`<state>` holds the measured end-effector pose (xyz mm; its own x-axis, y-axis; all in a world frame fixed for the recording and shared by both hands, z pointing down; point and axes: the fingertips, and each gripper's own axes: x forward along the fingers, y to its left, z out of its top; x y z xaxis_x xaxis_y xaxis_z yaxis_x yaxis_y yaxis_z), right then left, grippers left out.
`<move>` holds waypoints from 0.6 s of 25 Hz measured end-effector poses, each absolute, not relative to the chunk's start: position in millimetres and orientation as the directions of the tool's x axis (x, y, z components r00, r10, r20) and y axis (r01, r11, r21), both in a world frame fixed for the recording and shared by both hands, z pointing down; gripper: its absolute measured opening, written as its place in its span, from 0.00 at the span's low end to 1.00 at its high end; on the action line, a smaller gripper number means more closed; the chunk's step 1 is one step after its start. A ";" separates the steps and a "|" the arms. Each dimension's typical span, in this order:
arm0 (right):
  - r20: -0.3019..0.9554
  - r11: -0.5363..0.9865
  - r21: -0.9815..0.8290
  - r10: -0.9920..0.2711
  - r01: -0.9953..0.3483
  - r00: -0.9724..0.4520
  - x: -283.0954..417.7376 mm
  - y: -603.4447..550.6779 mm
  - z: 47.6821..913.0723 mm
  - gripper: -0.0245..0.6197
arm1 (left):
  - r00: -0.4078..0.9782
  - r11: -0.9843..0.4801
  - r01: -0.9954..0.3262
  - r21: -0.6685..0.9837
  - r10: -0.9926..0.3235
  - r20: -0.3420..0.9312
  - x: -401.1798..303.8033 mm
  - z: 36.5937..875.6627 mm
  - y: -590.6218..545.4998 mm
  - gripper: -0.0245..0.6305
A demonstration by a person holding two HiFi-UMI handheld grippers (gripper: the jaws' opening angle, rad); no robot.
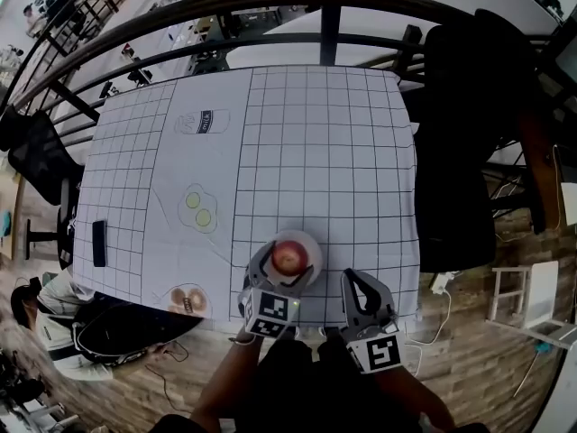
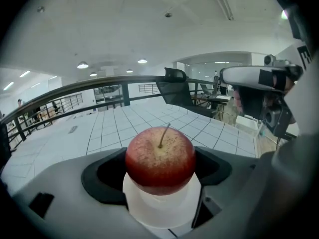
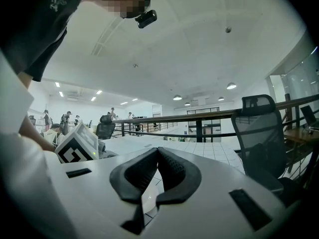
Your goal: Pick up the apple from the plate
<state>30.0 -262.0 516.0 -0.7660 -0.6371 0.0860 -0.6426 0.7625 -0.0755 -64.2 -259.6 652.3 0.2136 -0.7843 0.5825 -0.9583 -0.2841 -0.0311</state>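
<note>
The apple (image 2: 160, 158) is sitting over the white plate (image 2: 162, 210) close to the bench's (image 1: 306, 152) front edge, and the left tongs (image 1: 290, 260) are gripping it across its sides, spread wide (whether it is clearing the plate is unclear). The right tongs (image 3: 157, 151) are hanging just beside them at the same edge, pinched together on nothing. Open gridded cloth is stretching toward the far edge, where a railing (image 1: 270, 7) is running; a black chair (image 1: 469, 133) is crowding the right edge. One apple, one plate, one dark flat object (image 1: 99, 243) near the left edge.
</note>
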 end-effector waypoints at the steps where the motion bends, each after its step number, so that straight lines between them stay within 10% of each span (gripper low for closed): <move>1: 0.084 0.766 -0.076 -0.633 -0.638 -0.770 28.6 -261.2 514.5 0.07 | 0.216 -0.290 -0.956 -0.037 -0.785 0.580 -64.8 647.6 -259.4 0.68; 15: 0.028 0.790 0.016 -0.614 -0.613 -0.789 25.2 -265.5 477.3 0.07 | 0.260 -0.293 -0.956 -0.010 -0.865 0.429 -59.5 537.1 -253.3 0.68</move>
<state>25.2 -265.5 477.3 -0.7891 -0.6136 0.0276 -0.6134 0.7896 0.0156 -59.5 -253.3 537.1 0.2601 -0.8650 0.4290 -0.9562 -0.2926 -0.0103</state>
